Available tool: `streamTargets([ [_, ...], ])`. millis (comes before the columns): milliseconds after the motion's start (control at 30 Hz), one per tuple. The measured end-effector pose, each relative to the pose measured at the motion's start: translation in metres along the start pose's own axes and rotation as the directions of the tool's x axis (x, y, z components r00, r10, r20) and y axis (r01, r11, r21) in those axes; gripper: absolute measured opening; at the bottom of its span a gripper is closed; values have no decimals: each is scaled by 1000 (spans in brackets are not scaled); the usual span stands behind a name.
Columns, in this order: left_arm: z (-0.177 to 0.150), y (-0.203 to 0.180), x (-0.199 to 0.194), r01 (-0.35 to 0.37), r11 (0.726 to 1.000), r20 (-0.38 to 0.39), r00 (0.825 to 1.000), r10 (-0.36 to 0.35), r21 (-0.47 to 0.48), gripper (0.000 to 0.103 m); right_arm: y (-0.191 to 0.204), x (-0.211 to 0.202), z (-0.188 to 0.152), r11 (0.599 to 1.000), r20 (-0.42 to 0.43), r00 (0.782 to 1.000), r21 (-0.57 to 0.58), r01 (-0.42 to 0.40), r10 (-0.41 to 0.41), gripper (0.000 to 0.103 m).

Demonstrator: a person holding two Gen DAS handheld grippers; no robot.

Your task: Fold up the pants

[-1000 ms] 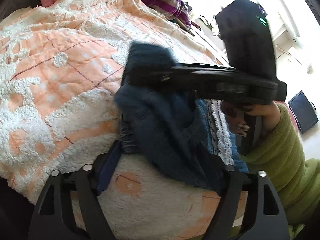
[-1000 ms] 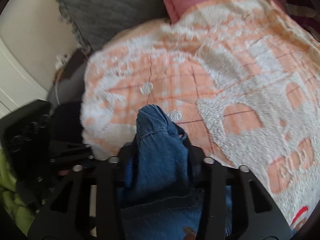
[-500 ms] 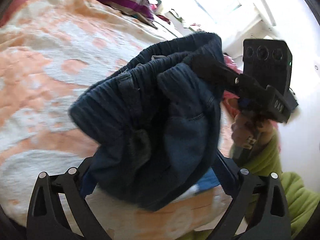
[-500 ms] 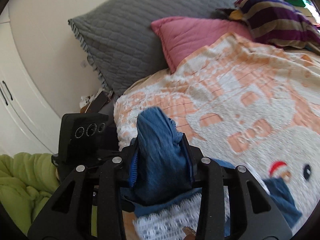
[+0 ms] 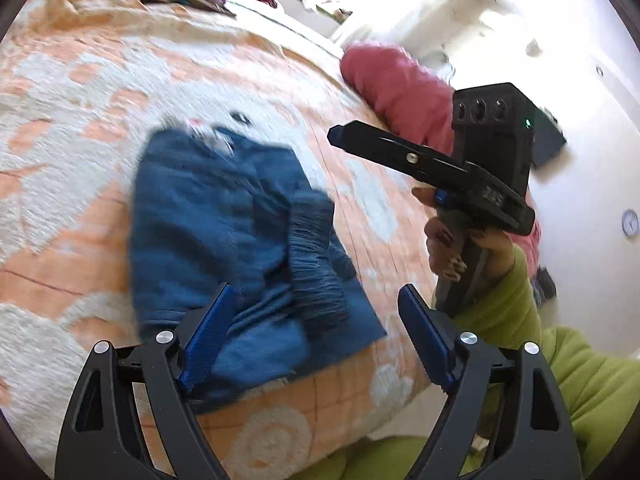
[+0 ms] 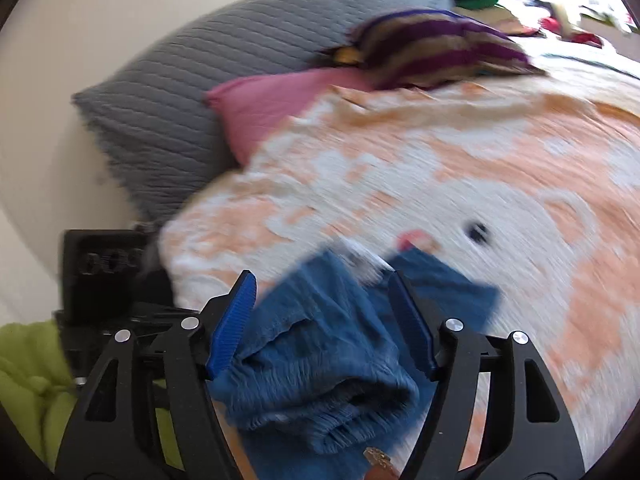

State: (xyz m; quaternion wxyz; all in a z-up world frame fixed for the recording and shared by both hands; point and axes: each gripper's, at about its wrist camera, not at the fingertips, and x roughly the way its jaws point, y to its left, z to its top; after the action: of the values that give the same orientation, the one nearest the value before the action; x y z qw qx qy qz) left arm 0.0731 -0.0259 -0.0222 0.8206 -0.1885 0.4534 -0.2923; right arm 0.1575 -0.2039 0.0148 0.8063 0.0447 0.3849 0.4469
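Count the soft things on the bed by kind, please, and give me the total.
Pants: 1, blue, lying on the blanket
Blanket: 1, orange and white
Pillows: 3, one grey, one pink, one striped purple
Total: 5

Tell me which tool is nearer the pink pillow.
Right, judging by the left wrist view. The right tool is raised beside the pink pillow; the left tool hangs open over the jeans, nearer the bed's edge.
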Motion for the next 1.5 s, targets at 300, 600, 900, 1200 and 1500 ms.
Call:
streamTargets([
  [300,-8,-4,19,-122,989,-58,990,127,85,83,-20,31,-39,980,-180,963,-47,194,-199,63],
  [600,-22,-12,-29,-220,968,76,974,212,122,82,9,0,-18,978,-61,984,-134,157,-167,67],
  [900,-23,-2,-17,-305,945,28,952,304,118,35,13,67,29,966,-203,969,-242,87,-138,34],
  [1200,-36,-7,-11,-328,926,-6,942,335,186,37,37,108,3,943,-340,927,-330,38,-157,4],
  [1500,-38,-3,-15,-321,931,3,945,326,173,37,31,131,11,883,-277,896,-417,213,-347,2],
])
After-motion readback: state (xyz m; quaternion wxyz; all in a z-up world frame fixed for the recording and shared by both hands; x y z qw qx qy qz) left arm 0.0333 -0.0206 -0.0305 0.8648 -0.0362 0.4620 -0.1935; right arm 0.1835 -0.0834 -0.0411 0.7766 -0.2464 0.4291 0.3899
